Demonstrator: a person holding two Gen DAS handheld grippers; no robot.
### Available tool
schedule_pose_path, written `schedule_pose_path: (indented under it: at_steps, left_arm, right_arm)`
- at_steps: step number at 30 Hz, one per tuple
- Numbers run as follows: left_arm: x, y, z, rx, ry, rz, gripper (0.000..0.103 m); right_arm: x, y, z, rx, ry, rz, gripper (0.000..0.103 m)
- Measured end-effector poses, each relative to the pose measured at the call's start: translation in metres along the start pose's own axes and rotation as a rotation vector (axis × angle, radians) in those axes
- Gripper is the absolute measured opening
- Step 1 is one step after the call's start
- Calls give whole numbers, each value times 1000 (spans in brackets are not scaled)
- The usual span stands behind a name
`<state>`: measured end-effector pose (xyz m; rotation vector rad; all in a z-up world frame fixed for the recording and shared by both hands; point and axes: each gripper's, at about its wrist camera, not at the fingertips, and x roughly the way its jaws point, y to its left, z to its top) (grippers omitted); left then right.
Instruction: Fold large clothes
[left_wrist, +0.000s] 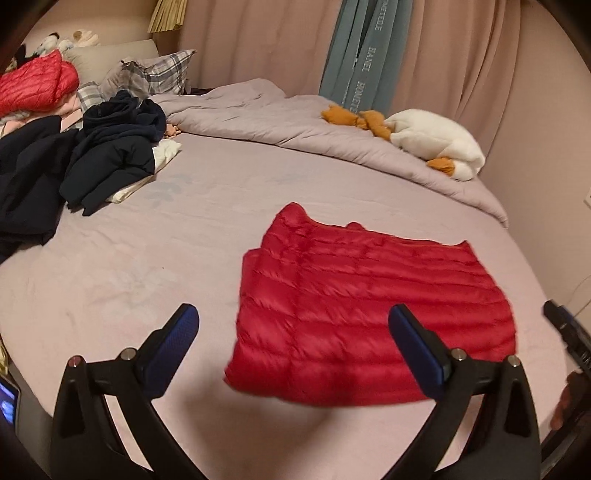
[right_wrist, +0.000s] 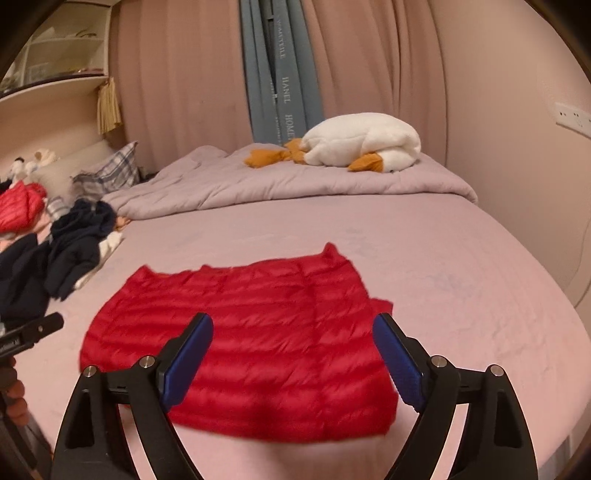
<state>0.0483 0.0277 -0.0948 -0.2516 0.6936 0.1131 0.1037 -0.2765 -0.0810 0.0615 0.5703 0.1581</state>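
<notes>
The red puffer jacket (left_wrist: 373, 314) lies folded flat on the pink bed (left_wrist: 147, 277), near its front edge; the left gripper (left_wrist: 293, 332) hangs over it with jaws spread wide, holding nothing; the right gripper (right_wrist: 293, 339) does the same, also wide apart; a dark clothes pile (left_wrist: 92, 162) sits well off to the left.

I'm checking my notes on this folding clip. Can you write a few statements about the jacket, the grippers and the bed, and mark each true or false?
1. The red jacket lies folded on the bed. True.
2. The right gripper is shut on the jacket. False: its jaws are open and hold nothing.
3. The left gripper is open. True.
4. A plush goose lies on the duvet. True.
5. The dark clothes lie on top of the red jacket. False: they are piled apart from it, at the left of the bed.
</notes>
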Motion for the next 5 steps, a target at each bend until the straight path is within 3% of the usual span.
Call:
schedule_pose_path:
  at_steps: [5]
  left_arm:
    - [-18, -4, -6, -12, -20, -12, 103]
  right_arm:
    - [-6, 4, -9, 22, 4, 20, 88]
